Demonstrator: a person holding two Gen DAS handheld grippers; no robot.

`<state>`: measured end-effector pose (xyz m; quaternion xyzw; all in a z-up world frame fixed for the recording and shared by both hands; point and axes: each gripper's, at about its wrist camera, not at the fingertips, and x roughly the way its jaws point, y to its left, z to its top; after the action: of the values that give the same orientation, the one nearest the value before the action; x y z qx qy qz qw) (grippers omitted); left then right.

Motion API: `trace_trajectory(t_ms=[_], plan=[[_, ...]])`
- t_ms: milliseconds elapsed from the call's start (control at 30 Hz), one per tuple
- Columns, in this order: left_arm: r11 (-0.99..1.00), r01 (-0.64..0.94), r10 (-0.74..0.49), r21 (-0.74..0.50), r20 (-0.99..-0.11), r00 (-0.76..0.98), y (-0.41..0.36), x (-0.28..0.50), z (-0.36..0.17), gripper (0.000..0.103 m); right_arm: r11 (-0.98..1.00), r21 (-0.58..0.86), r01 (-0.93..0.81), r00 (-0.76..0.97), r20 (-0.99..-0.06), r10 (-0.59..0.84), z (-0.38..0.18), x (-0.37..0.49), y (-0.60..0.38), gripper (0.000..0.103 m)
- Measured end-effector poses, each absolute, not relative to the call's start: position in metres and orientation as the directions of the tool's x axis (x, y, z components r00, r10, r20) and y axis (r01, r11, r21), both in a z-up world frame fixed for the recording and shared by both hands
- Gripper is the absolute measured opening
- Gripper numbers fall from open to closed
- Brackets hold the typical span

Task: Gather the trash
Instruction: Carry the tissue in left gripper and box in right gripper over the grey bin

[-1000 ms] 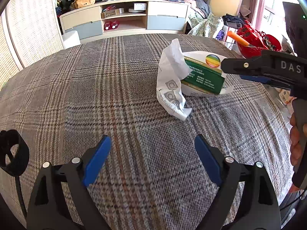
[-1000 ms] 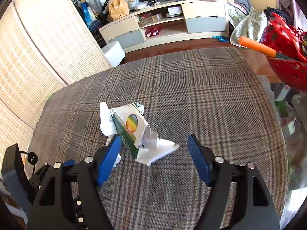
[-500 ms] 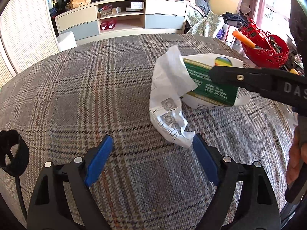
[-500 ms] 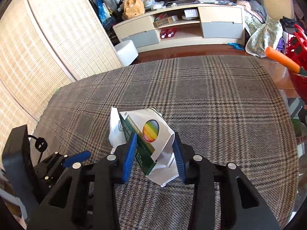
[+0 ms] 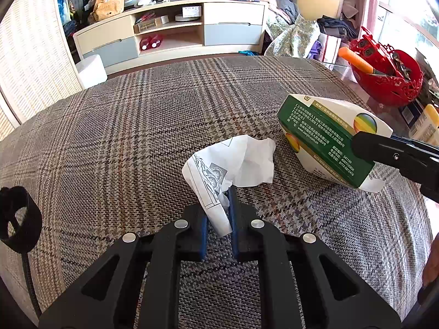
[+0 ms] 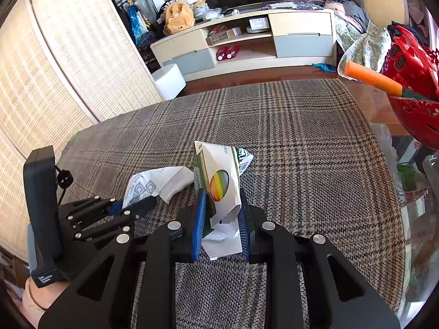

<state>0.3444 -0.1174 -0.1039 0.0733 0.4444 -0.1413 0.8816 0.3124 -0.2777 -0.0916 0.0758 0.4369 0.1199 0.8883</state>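
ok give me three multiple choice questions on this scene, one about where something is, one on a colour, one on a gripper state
1. Where is the crumpled white paper relative to the carton, seen from the left wrist?
A. left of it
B. on top of it
C. inside it

2. What colour is the carton's printed side panel?
A. red
B. green
C. black

3. What is the right gripper doing?
A. open above the plaid cloth
B. shut on nothing
C. shut on the carton

Answers:
1 A, the paper sits left of the carton, pinched by the left gripper.
2 B, the panel with white text is green.
3 C, both blue pads press the carton's sides.
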Motion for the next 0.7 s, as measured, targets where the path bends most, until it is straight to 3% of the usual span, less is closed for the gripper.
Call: trace_trajectory(t_ms=[233, 700], plan=[[0.939, 0.343, -0.185, 0.02, -0.811, 0.556, -0.105, 0.311, -0.102, 0.01, 0.96, 0.242, -0.144, 0.575, -0.769, 0.28, -0.089, 0.288, -0.274, 0.021], [0.943, 0.319, -0.255, -0.094, -0.818, 0.515, -0.04, 0.175, -0.086, 0.01, 0.963, 0.23, -0.143, 0.543, -0.795, 0.271, -0.08, 0.17, -0.246, 0.019]])
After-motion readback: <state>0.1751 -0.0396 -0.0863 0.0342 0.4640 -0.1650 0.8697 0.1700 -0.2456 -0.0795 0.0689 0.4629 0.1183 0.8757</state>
